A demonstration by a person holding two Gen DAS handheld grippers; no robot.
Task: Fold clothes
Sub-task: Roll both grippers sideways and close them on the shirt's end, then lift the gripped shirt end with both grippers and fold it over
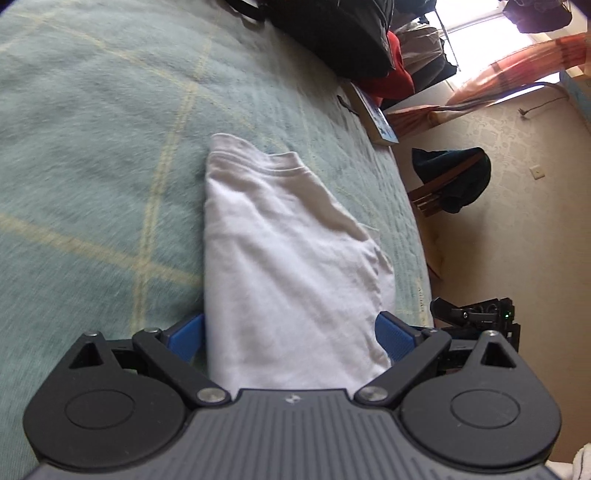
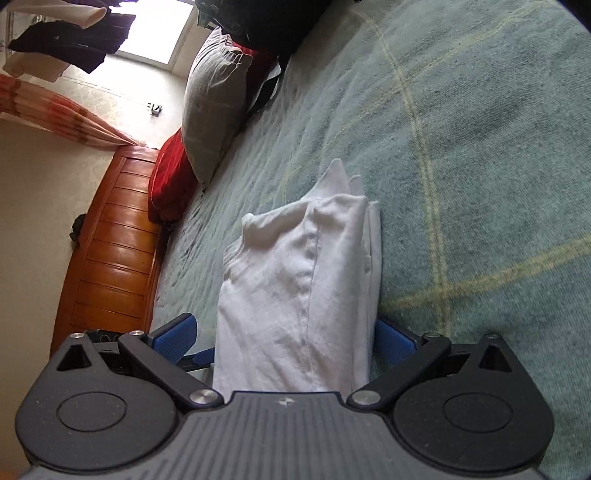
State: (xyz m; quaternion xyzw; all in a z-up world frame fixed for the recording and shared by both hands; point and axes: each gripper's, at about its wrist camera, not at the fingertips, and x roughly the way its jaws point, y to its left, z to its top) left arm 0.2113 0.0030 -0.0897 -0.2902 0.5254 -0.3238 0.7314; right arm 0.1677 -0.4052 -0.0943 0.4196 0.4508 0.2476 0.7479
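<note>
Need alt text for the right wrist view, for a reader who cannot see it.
A folded white garment lies between the right gripper and its wide-set blue jaws, over a green checked blanket. A grey pillow and a wooden bed frame sit at left.

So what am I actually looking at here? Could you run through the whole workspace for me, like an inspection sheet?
Surface: green blanket with pale yellow check lines, covering a bed.
Job's things: one white garment, folded into a narrow stack and lying on the blanket.
Grippers: left gripper and right gripper each have blue fingers spread wide either side of the garment; neither clamps it.
Clutter: black bag, red cloth, book at the bed's edge; grey pillow, red cushion.
Cables: one cord on the floor.
Surroundings: bright window, striped orange curtain, wooden bed board, clothes hanging.
</note>
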